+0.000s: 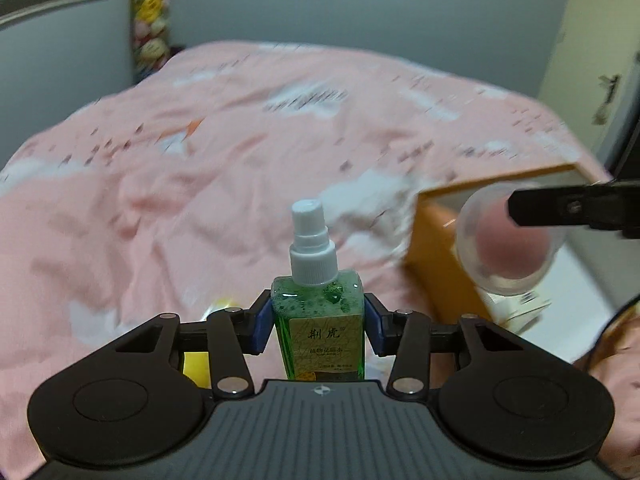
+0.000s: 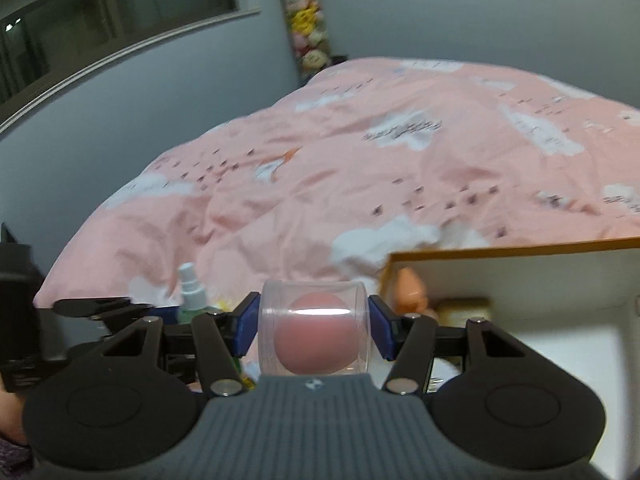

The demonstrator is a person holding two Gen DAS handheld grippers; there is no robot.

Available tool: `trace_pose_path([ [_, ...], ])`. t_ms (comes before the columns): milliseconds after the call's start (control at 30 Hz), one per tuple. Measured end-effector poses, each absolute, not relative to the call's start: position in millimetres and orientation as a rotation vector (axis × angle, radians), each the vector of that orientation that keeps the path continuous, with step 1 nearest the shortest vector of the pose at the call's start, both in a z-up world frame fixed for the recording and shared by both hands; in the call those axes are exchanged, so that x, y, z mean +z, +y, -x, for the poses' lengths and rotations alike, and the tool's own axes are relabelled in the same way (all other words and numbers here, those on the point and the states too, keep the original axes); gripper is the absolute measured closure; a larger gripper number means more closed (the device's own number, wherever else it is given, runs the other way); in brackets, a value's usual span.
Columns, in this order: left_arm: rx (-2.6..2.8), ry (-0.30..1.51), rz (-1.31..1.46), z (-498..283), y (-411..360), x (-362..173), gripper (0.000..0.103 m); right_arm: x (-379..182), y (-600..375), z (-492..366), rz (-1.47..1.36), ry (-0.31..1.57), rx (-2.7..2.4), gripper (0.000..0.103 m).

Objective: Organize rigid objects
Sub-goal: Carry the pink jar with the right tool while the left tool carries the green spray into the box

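Transport step, by the look of it: left gripper jaws pinching green square spray bottle with white pump, right gripper jaws clamping clear cylindrical case with pink ball. Next, probably lowering both into orange-walled white box, right of both jaws, on pink bed.

left wrist: close behind its tongs, facing across bed | right wrist: same, box lower right | shared: bed, box, spray bottle
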State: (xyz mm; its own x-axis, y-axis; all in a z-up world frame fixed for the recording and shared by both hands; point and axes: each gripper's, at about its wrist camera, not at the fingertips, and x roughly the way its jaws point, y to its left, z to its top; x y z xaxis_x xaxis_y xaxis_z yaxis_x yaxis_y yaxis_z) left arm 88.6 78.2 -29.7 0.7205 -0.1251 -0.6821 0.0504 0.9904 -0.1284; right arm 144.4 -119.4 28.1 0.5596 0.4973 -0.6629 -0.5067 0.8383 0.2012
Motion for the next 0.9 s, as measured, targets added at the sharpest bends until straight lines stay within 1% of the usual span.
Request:
trace_pose_path([
  [100,-0.205,0.697,0.103,-89,62,-9,0.051,36,-142,-147,-0.003,0.778,0.535,0.046],
  [200,-0.334,0.653,0.072,-92,38,5,0.051,36,-171,-154,-0.042,0.824,0.479,0.046],
  [367,-0.556,0.658,0.001,-103,-7,7,0.051,22,-212,-158,-0.048,0.907,0.373,0.046],
  [667,-0.694,0.869,-0.169,-142,-71,-36,0.051,-12,-244,-165,-0.029,1.049,0.311,0.046],
  [900,-0.726,1.009,-0.251,-154,-86,-60,0.051,-32,-244,-175,-0.002,1.136,0.324,0.046],
])
